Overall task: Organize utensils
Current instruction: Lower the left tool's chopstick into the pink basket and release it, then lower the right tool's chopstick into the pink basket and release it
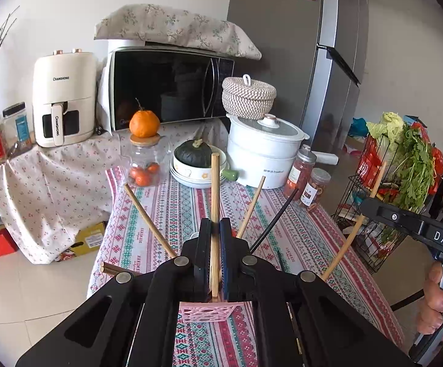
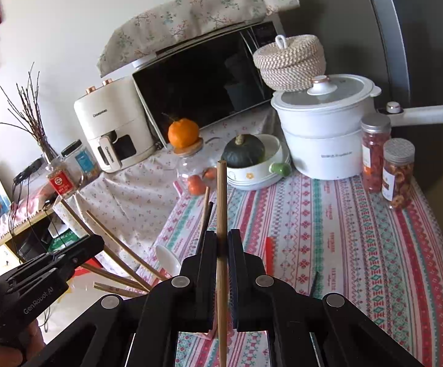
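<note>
My left gripper (image 1: 215,223) is shut on an upright wooden chopstick (image 1: 215,183) whose lower end stands in a pink perforated holder (image 1: 203,312) on the patterned tablecloth. Several more chopsticks fan out of that holder, among them a pale one (image 1: 148,220) and a black one (image 1: 275,223). My right gripper (image 2: 221,234) is shut on another wooden chopstick (image 2: 221,202), also nearly upright. In the left wrist view the right gripper (image 1: 364,205) comes in from the right, clamped on that slanted stick. A corner of the holder (image 2: 209,335) shows under the right jaws.
A white spoon (image 2: 168,257), a red strip (image 2: 270,253) and a loose black chopstick (image 2: 313,281) lie on the tablecloth (image 2: 359,244). Behind stand a bowl with a squash (image 1: 195,156), a glass jar (image 1: 143,168), a white pot (image 1: 264,156) and spice jars (image 2: 398,174). A wire vegetable rack (image 1: 383,183) stands right.
</note>
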### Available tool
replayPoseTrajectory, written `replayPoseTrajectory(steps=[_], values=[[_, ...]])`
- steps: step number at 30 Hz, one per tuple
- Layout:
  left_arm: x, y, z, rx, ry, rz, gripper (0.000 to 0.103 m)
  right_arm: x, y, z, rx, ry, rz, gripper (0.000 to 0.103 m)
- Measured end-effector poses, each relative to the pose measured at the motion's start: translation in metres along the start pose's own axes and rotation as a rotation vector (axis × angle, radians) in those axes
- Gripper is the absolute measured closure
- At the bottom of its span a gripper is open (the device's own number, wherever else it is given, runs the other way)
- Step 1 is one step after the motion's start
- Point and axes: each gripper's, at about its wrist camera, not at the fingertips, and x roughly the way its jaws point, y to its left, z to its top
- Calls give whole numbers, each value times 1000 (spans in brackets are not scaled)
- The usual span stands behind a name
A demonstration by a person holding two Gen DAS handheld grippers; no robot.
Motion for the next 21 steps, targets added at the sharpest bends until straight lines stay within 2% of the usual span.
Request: replayPoseTrajectory(steps=[4,5,8,9,21], values=[[10,3,-3,-23,35,-12,95,-5,4,3,2,-20,11,98],[9,3,-2,-27,36,-15,89,-7,6,5,0,-29,15,98],[-3,5,-1,-34,2,-18,52,-13,13,10,0,-59,33,98],[-8,6,0,-39,-12,-22,49,-14,15,12,3,-69,41,98],[-43,26,-18,-54,39,-59,48,-1,46,21,-10,-151,94,98]])
